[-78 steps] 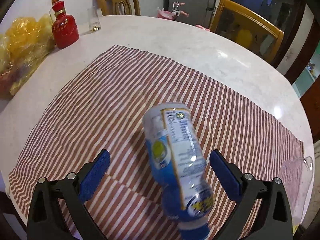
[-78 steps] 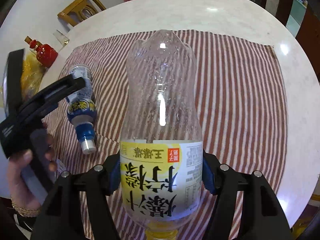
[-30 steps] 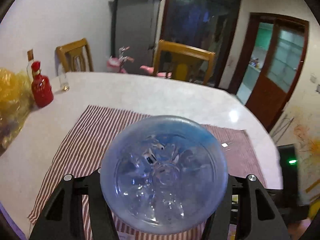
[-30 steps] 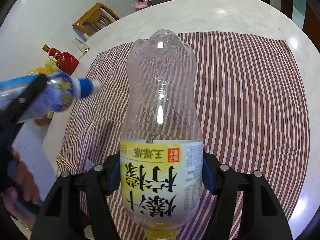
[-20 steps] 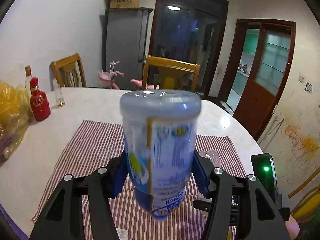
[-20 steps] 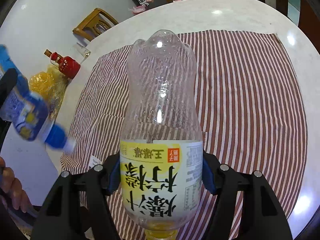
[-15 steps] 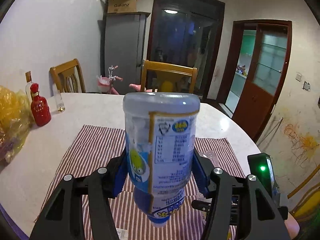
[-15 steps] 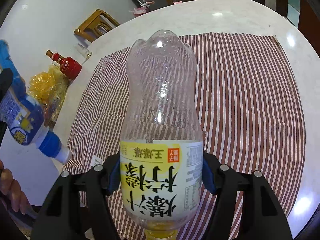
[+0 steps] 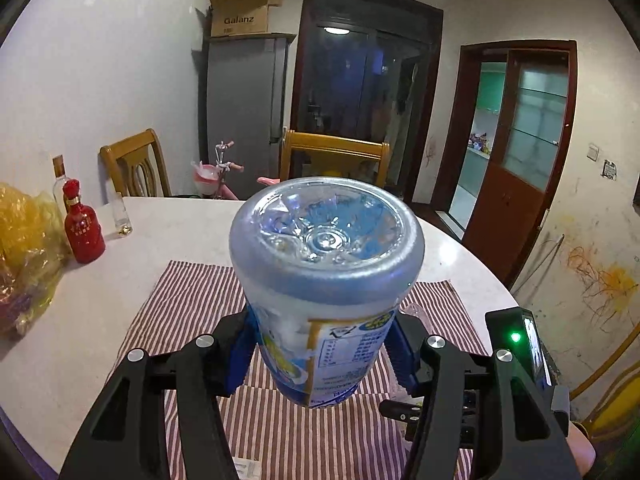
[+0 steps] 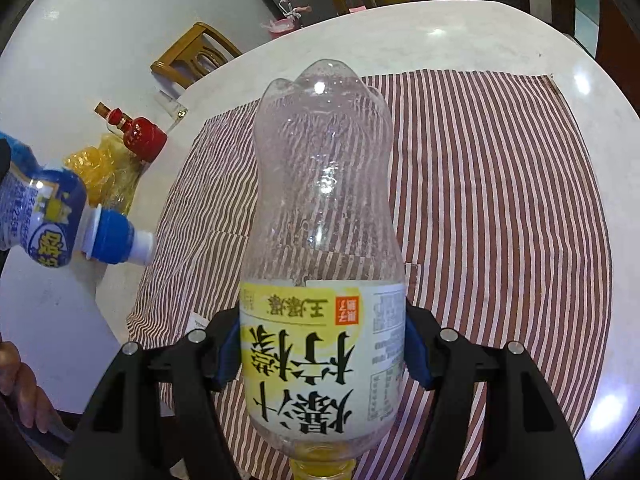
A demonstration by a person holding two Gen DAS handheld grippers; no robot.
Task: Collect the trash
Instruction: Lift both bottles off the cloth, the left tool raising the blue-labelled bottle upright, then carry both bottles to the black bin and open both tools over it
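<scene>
Item: blue bottle point(image 9: 326, 276), clamped in my left gripper point(image 9: 320, 354), base toward camera, above the striped cloth point(image 9: 192, 292). Item: clear bottle point(image 10: 324, 216), clamped in my right gripper point(image 10: 324, 344). Step: both lifted, carrying. Next: find a bin; none in view.

White walls point(image 9: 100, 80), a round pale table point(image 9: 180, 224) w/ a striped cloth point(image 10: 500, 200), two wood chairs point(image 9: 334, 152) behind it, a tall grey fridge point(image 9: 244, 92) w/ a cardboard box point(image 9: 240, 16) on top, a dark glass door point(image 9: 360, 92) (ceiling light point(image 9: 335, 30) shining in it) & yellow scribbles point(image 9: 600, 280) low on the right wall.
</scene>
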